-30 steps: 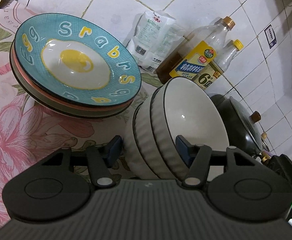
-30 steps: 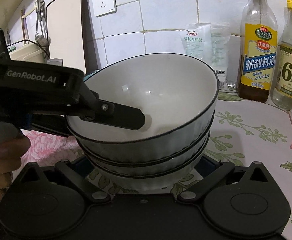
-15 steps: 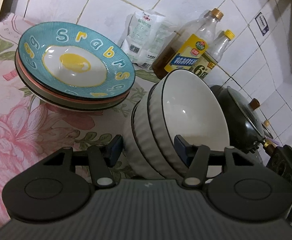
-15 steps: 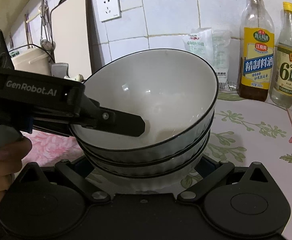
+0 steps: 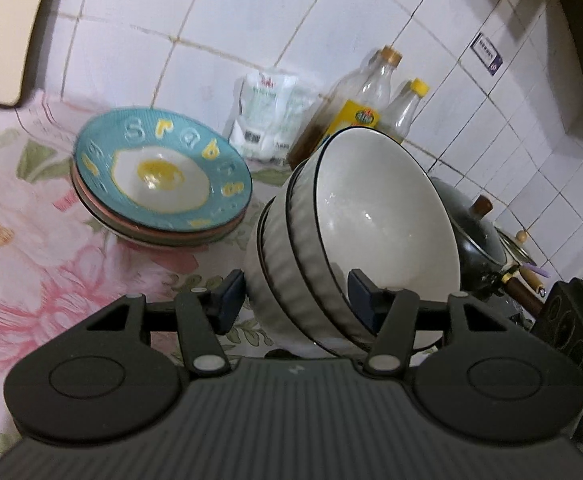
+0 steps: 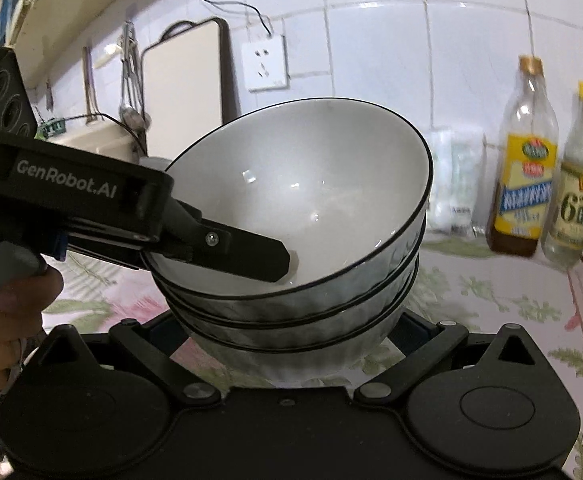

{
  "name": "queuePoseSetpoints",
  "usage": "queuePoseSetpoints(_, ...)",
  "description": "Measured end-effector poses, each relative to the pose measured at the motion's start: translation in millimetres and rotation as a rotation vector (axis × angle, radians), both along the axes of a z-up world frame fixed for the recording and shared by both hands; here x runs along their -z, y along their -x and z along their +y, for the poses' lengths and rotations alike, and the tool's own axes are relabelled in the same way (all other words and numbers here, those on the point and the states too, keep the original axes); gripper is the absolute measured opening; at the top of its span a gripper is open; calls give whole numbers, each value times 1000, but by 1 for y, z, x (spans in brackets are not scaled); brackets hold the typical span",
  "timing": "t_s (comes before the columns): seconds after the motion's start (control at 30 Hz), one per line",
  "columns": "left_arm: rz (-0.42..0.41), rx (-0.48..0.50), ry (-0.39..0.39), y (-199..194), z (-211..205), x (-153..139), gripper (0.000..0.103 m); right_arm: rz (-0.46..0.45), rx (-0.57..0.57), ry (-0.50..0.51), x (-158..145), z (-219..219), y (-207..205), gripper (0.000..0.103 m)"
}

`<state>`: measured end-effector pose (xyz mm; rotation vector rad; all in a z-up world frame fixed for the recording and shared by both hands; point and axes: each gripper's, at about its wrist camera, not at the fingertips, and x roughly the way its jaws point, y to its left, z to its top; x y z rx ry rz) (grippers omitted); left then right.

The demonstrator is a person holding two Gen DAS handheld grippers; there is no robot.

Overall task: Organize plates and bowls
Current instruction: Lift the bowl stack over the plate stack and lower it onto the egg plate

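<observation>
We record three nested bowls [image 5: 355,240] stacked one inside another, tilted, between the jaws of the left gripper [image 5: 295,300], one finger outside the stack, the other inside the top bowl. In the left wrist view a stack of plates [image 5: 159,184] lies on the tabletop [image 5: 31,248] left of the bowls. Behind, against the wall, stand a pouch [image 5: 269,120] and two bottles [image 5: 375,100]; a lidded pot [image 5: 475,236] sits right of the bowls. The right gripper [image 6: 287,332] flanks the stack's base.

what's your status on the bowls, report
Left gripper clamped across the stacked bowls, one finger inside. Right gripper wide open around the stack's base. Stack tilted, off the counter. Plate stack alongside, apart.
</observation>
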<state>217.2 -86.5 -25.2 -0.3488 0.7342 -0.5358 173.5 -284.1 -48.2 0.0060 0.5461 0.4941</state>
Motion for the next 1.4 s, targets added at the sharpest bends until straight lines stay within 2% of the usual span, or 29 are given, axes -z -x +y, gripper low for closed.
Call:
queuePoseSetpoints(0.27,-13,-60,-37,-11,23,-25,54,2,-29,-46,-18,25,-20,103)
queuePoseSetpoints(0.73,-28,-122,-52,-81,54,-29,54,8,-57,-48,-20,62,-98,103)
queuePoseSetpoints(1.1,3,-114,-55,-142,57,2,54,45,-32,-40,9,68,-153,103)
queuePoseSetpoints(1.2,42,-120,-44,-155,56,11,54,50,-34,-28,16,66,-163,103)
queuePoseSetpoints(1.4,93,-114,-42,-176,54,27,54,119,-17,-36,30,63,-183,103)
